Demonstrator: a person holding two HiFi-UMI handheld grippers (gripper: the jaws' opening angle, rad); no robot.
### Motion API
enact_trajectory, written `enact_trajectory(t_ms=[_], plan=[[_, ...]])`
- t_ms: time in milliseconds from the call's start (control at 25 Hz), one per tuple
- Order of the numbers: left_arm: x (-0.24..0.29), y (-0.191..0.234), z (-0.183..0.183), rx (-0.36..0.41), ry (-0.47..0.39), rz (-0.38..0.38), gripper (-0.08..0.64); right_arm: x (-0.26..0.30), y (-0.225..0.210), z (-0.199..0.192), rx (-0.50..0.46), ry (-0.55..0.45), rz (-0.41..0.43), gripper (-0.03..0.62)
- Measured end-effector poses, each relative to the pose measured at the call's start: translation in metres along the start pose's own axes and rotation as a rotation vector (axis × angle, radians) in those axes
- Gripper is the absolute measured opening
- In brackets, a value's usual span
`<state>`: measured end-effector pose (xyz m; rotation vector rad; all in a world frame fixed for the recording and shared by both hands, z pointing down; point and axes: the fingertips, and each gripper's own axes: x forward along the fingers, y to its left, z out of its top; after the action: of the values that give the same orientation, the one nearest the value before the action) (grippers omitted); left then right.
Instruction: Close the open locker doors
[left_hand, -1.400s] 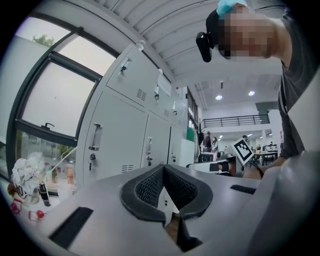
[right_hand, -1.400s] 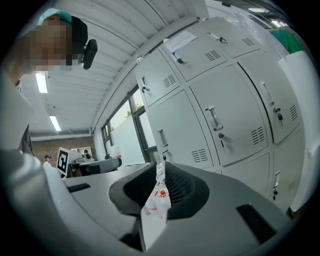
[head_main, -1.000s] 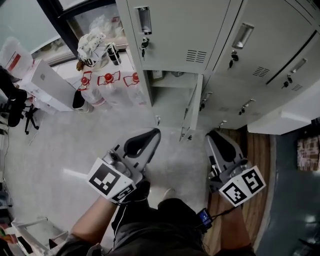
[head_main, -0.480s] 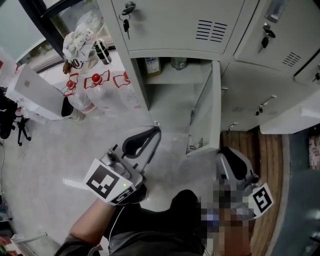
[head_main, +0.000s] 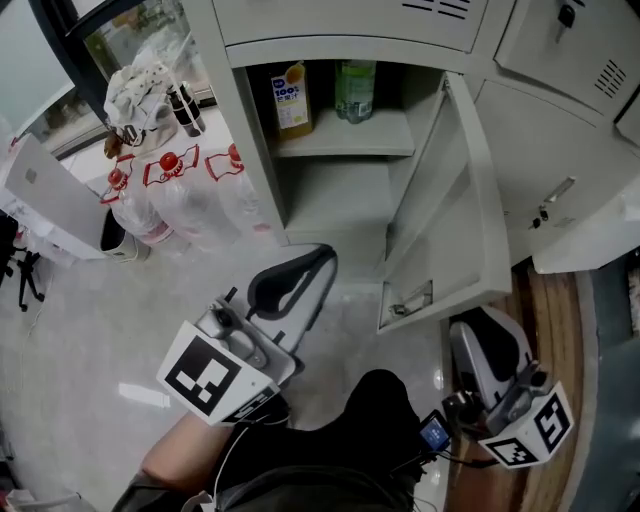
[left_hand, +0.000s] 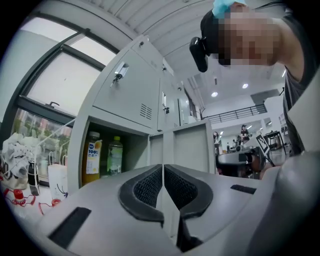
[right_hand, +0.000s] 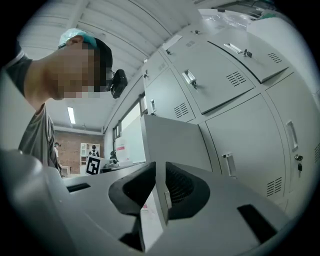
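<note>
A grey locker compartment (head_main: 330, 190) stands open at floor level, with a juice bottle (head_main: 291, 98) and a green bottle (head_main: 354, 90) on its shelf. Its door (head_main: 450, 200) swings out toward me on the right. My left gripper (head_main: 325, 256) is shut and empty, pointing at the opening just left of the door's free edge. In the left gripper view the gripper (left_hand: 163, 167) faces the door (left_hand: 192, 145) edge-on. My right gripper (head_main: 468, 325) is shut, just below the door's lower corner. In the right gripper view the gripper (right_hand: 160, 167) lines up with the door (right_hand: 170, 140).
A pack of red-capped water bottles (head_main: 175, 195) stands on the floor left of the locker, beside a white box (head_main: 50, 195) and a bag of white items (head_main: 140, 90). Closed lockers (head_main: 570, 150) fill the right. A wooden floor strip (head_main: 560, 330) runs beneath them.
The head view has dropped toward the open compartment, which now fills more of the picture. The right gripper has slid down and right, below the door's corner. The left gripper has barely shifted.
</note>
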<state>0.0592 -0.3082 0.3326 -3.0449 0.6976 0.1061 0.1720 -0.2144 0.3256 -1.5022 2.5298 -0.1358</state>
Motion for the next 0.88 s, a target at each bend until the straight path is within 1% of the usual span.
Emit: enact_trajectory(t_ms=[120, 280, 520, 680, 880], plan=[[0.001, -0.01, -0.01, 0.009, -0.025, -0.014, 0.011, 0.001, 0.003, -0.006, -0.02, -0.024, 0.022, 0.021], [0.0, -0.024, -0.019, 0.017, -0.05, -0.021, 0.011, 0.001, 0.008, -0.016, -0.034, -0.039, 0.048, 0.048], [-0.006, -0.035, -0.029, 0.044, -0.083, -0.027, 0.011, 0.001, 0.01, -0.033, -0.08, -0.044, 0.05, 0.046], [-0.014, -0.041, -0.035, 0.048, -0.102, -0.028, 0.011, -0.001, 0.01, -0.043, -0.076, -0.05, 0.045, 0.046], [-0.021, -0.041, -0.04, 0.052, -0.117, -0.026, 0.011, 0.001, 0.008, -0.048, -0.102, -0.049, 0.026, 0.046]])
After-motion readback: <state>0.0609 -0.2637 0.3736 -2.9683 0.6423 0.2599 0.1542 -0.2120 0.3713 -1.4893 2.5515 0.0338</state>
